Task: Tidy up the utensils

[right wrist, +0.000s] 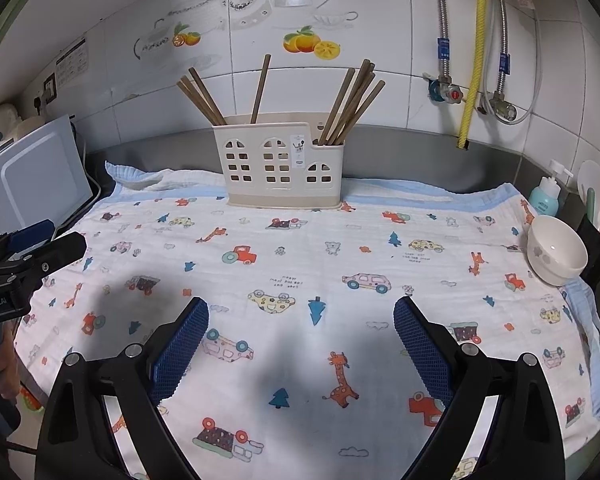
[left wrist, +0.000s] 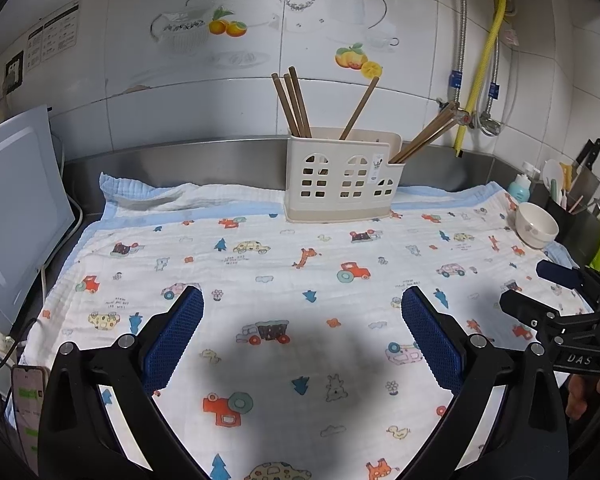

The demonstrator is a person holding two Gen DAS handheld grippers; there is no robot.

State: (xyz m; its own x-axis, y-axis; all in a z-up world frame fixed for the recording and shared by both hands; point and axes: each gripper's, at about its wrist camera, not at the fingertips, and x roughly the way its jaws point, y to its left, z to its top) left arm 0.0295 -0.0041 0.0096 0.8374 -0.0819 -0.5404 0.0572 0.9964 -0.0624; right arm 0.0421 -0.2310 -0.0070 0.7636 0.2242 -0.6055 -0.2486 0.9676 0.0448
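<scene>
"DAS" on right claw (left wrist: 540, 292); holder (right wrist: 282, 164) label unreadable

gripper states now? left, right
Left gripper: open, holding nothing, over the cartoon-print cloth.
Right gripper: open, holding nothing.

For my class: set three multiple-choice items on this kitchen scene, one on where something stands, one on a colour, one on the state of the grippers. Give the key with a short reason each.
1. Where does the utensil holder stand?
A. at the back of the cloth, near the wall
B. inside the bowl
C. on the microwave

2. What colour is the bowl?
A. red
B. white
C. black

3. How are the left gripper and right gripper?
A. both open, holding nothing
B. both shut on chopsticks
C. one holds the bowl

Key: 1 A, the holder sits at the cloth's far edge; 2 B, the bowl is plain white; 3 A, only cloth shows between the fingers.
</scene>
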